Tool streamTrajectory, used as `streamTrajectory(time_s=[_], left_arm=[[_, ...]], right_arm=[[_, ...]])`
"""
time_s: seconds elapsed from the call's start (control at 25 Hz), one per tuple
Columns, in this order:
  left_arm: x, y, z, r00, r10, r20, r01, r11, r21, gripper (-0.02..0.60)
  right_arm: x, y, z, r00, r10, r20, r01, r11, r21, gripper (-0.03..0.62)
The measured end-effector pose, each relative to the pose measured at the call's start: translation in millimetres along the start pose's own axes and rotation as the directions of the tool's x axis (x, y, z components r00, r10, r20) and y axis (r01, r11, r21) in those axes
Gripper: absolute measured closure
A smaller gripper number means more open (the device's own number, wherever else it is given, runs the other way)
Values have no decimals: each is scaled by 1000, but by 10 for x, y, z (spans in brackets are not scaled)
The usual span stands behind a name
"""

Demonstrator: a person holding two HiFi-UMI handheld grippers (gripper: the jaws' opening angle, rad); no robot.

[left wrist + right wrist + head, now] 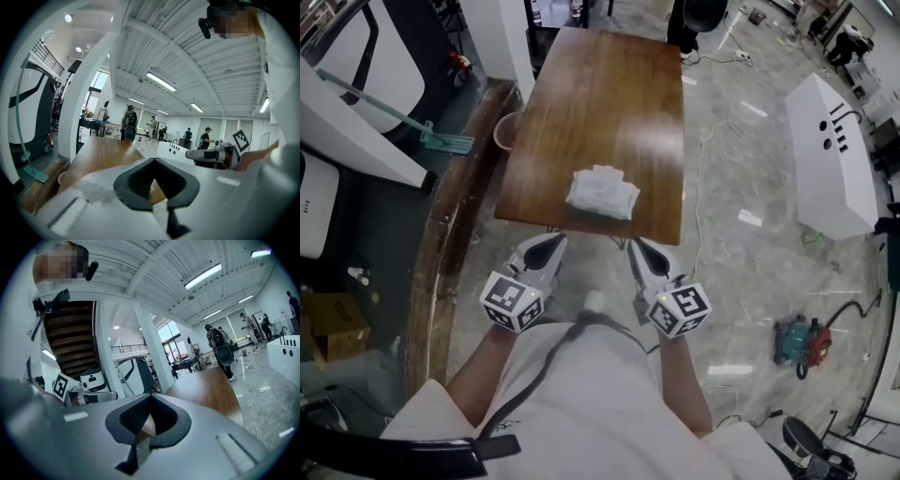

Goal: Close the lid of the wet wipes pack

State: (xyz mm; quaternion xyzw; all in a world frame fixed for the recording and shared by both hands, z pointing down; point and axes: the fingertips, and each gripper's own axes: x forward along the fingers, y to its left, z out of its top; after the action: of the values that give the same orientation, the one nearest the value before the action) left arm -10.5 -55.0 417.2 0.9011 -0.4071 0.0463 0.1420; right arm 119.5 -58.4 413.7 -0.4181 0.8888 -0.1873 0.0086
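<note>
The left gripper (555, 241) and right gripper (637, 247) are pointing toward the wipes pack (602, 193), jaws pressed together and empty; soft and light, it probably wants gentle pressing on the lid.

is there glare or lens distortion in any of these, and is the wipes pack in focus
Head view: a pale sheen on the wooden table; the wet wipes pack is fairly sharp but washed out white. Left gripper view: strong fisheye, dark round border, ceiling beams bowed. Right gripper view: same fisheye, ceiling strip lights blown bright.
</note>
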Motion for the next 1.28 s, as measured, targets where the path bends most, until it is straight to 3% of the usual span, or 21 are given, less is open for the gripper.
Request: streamTrajectory(time_s=[0.2, 0.56, 1.28], left_arm=[[160, 29, -14, 999, 40, 0, -40, 999, -12, 580], [276, 168, -6, 999, 47, -20, -47, 999, -22, 580], [615, 749, 93, 988, -127, -92, 127, 992, -8, 580]], right_arm=[[33, -245, -60, 999, 30, -28, -30, 1000, 11, 586], [189, -341, -52, 998, 37, -46, -36, 999, 27, 586], [775, -382, -8, 995, -92, -30, 93, 995, 43, 586]])
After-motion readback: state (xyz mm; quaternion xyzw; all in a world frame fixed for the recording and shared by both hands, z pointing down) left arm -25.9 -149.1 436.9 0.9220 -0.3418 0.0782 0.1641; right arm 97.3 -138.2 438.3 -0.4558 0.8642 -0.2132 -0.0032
